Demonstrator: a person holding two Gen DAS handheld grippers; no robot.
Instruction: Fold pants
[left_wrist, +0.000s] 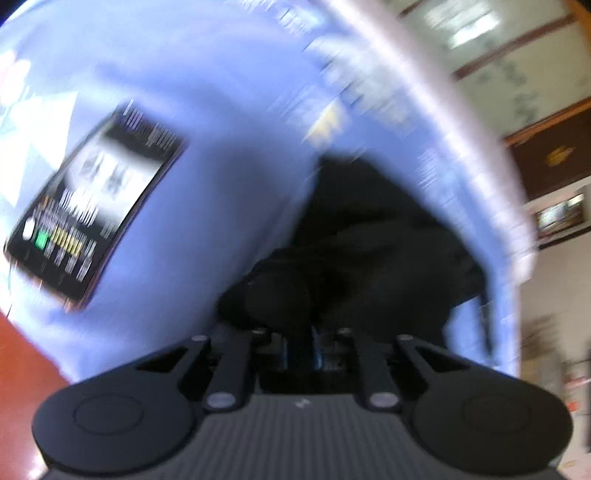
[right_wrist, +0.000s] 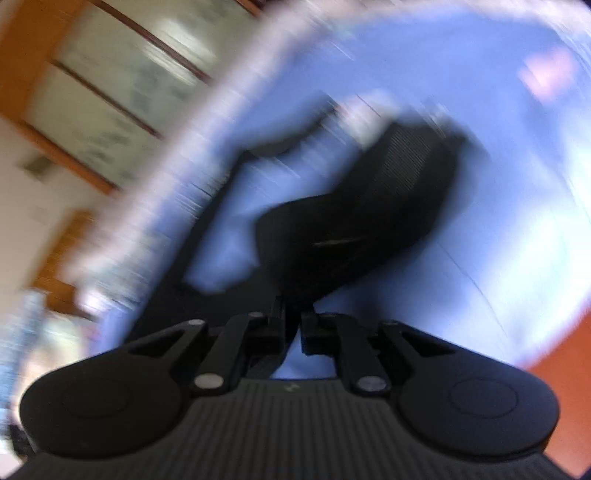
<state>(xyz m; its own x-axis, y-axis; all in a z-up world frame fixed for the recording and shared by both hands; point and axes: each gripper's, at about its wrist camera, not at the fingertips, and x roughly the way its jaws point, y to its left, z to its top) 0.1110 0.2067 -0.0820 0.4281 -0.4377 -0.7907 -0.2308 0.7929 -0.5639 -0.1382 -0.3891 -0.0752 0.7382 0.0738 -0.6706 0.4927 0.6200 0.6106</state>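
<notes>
The black pants (left_wrist: 369, 251) lie on a light blue cloth-covered surface (left_wrist: 221, 110); both views are motion-blurred. My left gripper (left_wrist: 299, 332) is shut on a bunched fold of the black fabric, which hides the fingertips. In the right wrist view the black pants (right_wrist: 362, 221) rise as a lifted fold from my right gripper (right_wrist: 291, 325), which is shut on the fabric's lower edge. A black strip of the pants runs to the left along the cloth (right_wrist: 517, 184).
A black printed card or packet (left_wrist: 92, 199) lies on the blue cloth at the left. The cloth's pale edge (left_wrist: 461, 147) curves on the right. Red-brown floor (left_wrist: 22, 362) shows below. Wood-framed panels (right_wrist: 110, 85) and walls stand behind.
</notes>
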